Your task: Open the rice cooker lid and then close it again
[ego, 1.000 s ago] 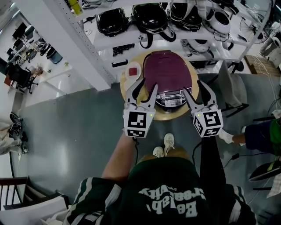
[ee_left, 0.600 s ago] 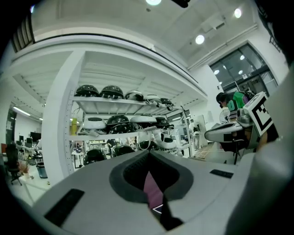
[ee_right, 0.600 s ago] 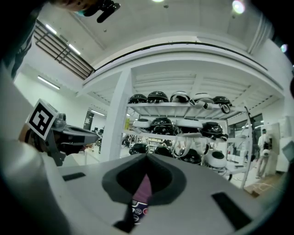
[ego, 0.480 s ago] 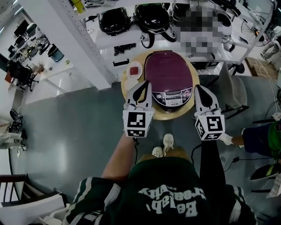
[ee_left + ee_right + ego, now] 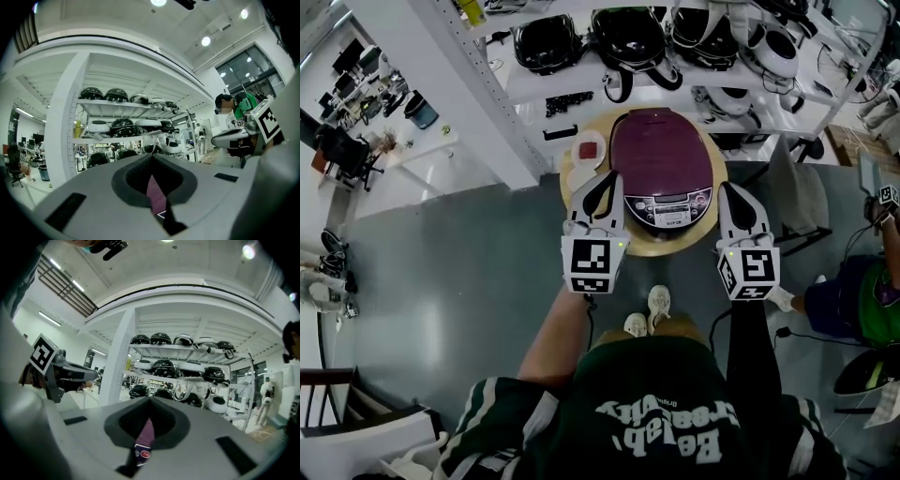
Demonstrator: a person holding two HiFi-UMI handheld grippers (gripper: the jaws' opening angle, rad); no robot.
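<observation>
The rice cooker (image 5: 664, 155) sits on a round wooden table (image 5: 649, 246), its purple lid down and its silver control panel (image 5: 667, 207) facing me. My left gripper (image 5: 604, 182) is shut and empty, level beside the cooker's front left. On the other side, my right gripper (image 5: 732, 190) is also shut and empty, by the cooker's front right. In the left gripper view the left gripper (image 5: 152, 157) has its jaws together, with a sliver of purple lid (image 5: 153, 189) showing below them. The right gripper view shows the right gripper (image 5: 150, 400) the same way, above the purple lid (image 5: 147, 432).
A small red and white dish (image 5: 586, 150) lies on the table left of the cooker. White shelving (image 5: 581, 86) behind holds several black and white cookers. A white post (image 5: 464, 89) rises at the left. A person in green (image 5: 872, 300) is at the right. My feet (image 5: 649, 309) are under the table edge.
Both grippers' jaws, open a second ago, have closed on nothing. The hands have hardly moved, and the lid stays down.
</observation>
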